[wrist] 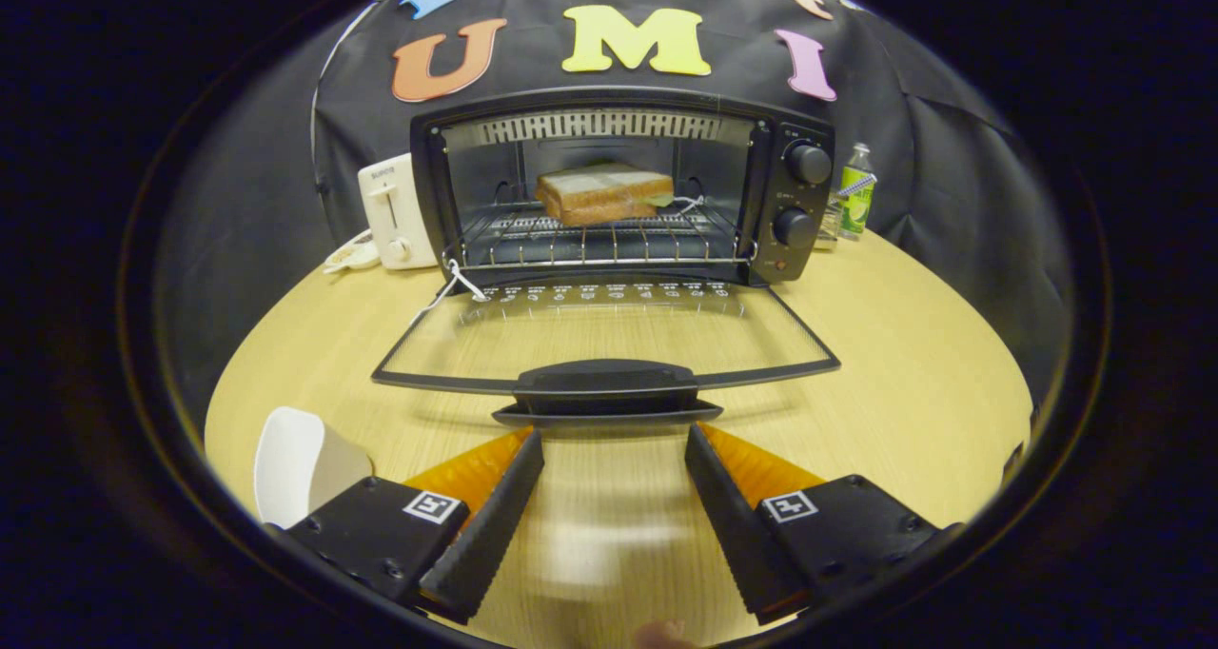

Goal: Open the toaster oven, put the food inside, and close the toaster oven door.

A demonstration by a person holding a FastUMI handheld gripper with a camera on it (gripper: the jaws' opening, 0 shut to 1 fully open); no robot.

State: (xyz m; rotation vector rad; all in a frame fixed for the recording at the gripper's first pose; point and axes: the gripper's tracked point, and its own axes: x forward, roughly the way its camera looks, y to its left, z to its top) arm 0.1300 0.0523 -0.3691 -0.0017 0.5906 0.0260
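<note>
A black toaster oven (799,202) stands at the back of the wooden table (913,383). Its glass door (609,340) lies folded down flat toward me, with its black handle (606,392) at the near edge. Inside, a sandwich (602,193) rests on the wire rack (590,240). My gripper (614,444) is open, its two fingers spread wide just short of the door handle, with only bare table between them. The fingertips sit a little below and to either side of the handle, not touching it.
A white pop-up toaster (393,213) stands left of the oven, with its cord coiled beside it. A green bottle (856,192) stands right of the oven. A white plate (297,463) lies on the table left of my left finger. A string hangs from the door's left hinge.
</note>
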